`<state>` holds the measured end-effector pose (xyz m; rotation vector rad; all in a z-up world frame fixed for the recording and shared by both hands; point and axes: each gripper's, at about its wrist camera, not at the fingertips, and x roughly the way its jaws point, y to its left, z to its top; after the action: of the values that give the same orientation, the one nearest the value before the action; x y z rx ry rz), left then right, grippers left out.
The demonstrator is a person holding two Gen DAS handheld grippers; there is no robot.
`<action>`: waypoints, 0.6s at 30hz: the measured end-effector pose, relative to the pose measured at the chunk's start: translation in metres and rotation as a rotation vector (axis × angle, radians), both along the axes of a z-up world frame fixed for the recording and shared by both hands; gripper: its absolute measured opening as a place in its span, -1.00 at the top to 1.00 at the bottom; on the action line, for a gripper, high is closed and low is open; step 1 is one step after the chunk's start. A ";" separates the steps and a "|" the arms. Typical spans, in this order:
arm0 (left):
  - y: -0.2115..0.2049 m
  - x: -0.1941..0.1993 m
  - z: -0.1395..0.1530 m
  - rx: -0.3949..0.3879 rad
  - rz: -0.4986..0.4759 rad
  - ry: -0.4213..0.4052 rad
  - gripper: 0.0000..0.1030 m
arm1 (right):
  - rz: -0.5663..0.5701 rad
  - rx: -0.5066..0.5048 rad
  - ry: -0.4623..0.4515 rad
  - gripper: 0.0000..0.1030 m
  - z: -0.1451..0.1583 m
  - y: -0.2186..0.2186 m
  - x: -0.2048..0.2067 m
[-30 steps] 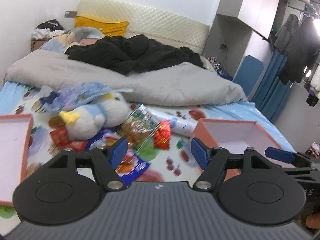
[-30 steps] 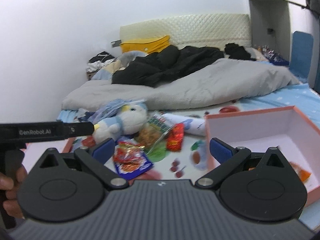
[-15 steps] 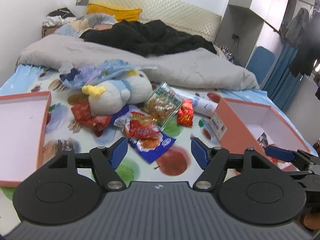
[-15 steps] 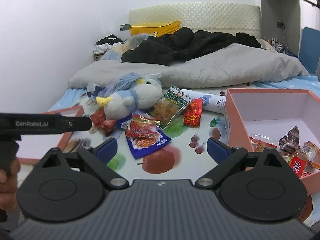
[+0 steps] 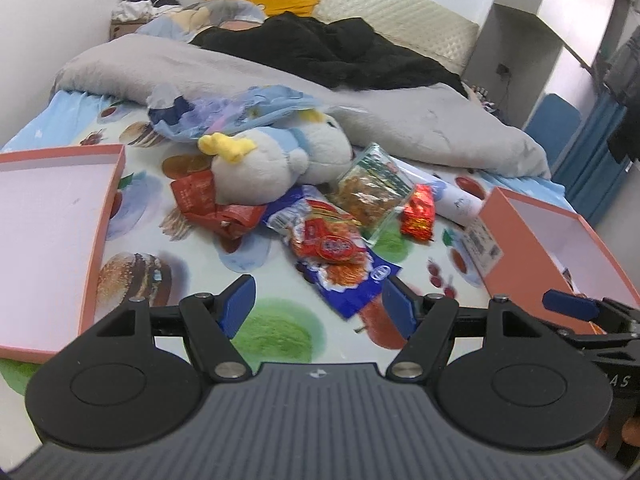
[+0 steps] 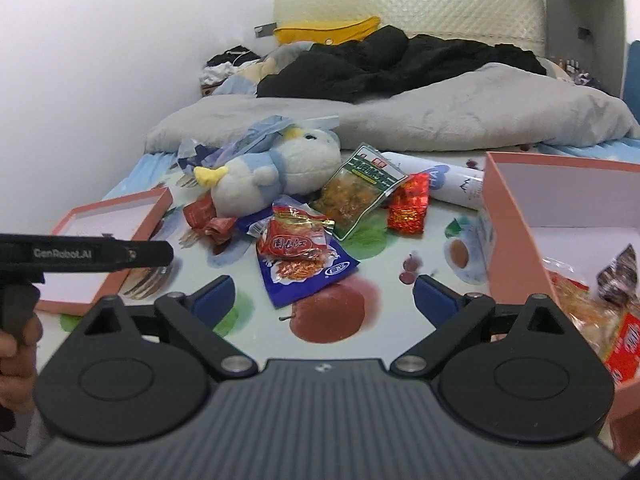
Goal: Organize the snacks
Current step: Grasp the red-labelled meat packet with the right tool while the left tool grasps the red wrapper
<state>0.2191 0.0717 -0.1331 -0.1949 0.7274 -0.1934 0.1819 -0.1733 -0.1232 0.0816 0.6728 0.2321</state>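
Both jaws wide, empty; stacked snack packets (image 6: pixel 298 258) ahead between right gripper (image 6: pixel 322 294) jaws—closing may snag both.

Glossy, crinkled foil-like plastic is seen on the blue snack packet (image 5: pixel 352 280) and the red snack packet (image 6: pixel 408 208). A soft, fuzzy cloth surface is shown by the plush toy (image 5: pixel 276 156), and a matt, smooth card-like finish by the pink box (image 6: pixel 516 216). Matt black plastic with shiny metal pins is seen on the gripper housings.
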 end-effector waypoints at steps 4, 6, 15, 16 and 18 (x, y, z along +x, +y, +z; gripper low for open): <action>0.007 0.017 -0.014 0.009 0.015 0.020 -0.45 | 0.035 0.004 0.022 -0.90 -0.014 0.007 0.021; 0.011 0.027 -0.022 0.012 0.019 0.025 -0.45 | 0.058 -0.007 0.025 -0.90 -0.021 0.012 0.032; 0.034 0.085 -0.064 0.050 0.068 0.028 -0.45 | 0.129 0.000 0.036 -0.90 -0.055 0.033 0.087; 0.035 0.091 -0.069 0.061 0.069 0.029 -0.48 | 0.131 0.005 0.040 -0.90 -0.059 0.035 0.093; 0.038 0.101 -0.075 0.074 0.073 0.024 -0.60 | 0.140 0.015 0.044 -0.90 -0.067 0.041 0.105</action>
<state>0.3203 0.1097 -0.2086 -0.1536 0.7492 -0.0948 0.2869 -0.1322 -0.1900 0.0538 0.7217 0.3713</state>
